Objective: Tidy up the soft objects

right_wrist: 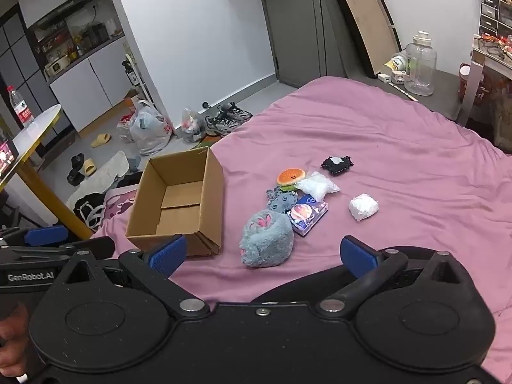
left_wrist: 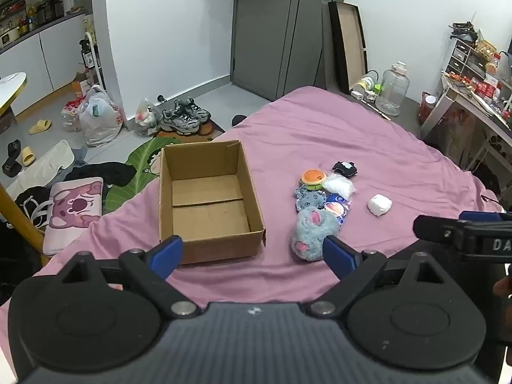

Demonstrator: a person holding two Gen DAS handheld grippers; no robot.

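- Box [left_wrist: 208, 201] first, in the left wrist view: the open cardboard box sits empty on the pink bedspread [left_wrist: 336, 134], at about 11 o'clock from the left gripper [left_wrist: 252, 252], its near wall just beyond the left blue pad.
- The left gripper's jaws stand wide apart with nothing between them, only bedspread.
- The fluffy grey toy [left_wrist: 313, 233] lies at about 1 o'clock from those jaws, just beside the right blue pad; whether it touches I cannot tell.
- Behind the toy, running away toward 12 o'clock, sit a tissue pack [left_wrist: 337, 209], a burger toy [left_wrist: 313, 179], a clear bag [left_wrist: 339, 185] and a small black pouch [left_wrist: 344, 169]; a white bundle [left_wrist: 380, 204] lies apart at 2 o'clock.
- The right gripper [left_wrist: 460, 233] enters this view from 3 o'clock.

- In the right wrist view, the right gripper [right_wrist: 262, 254] also has its jaws wide apart and empty.
- The fluffy grey toy [right_wrist: 267, 241] lies almost dead ahead at 12 o'clock, centred between the pads and near them, its longer side running roughly across the gap.
- The box [right_wrist: 179, 204] is at 10 o'clock, to the left of the toy.
- Judgement: the right gripper is better lined up on the toy; a short straight reach, then a carry leftward toward 10 o'clock into the box.
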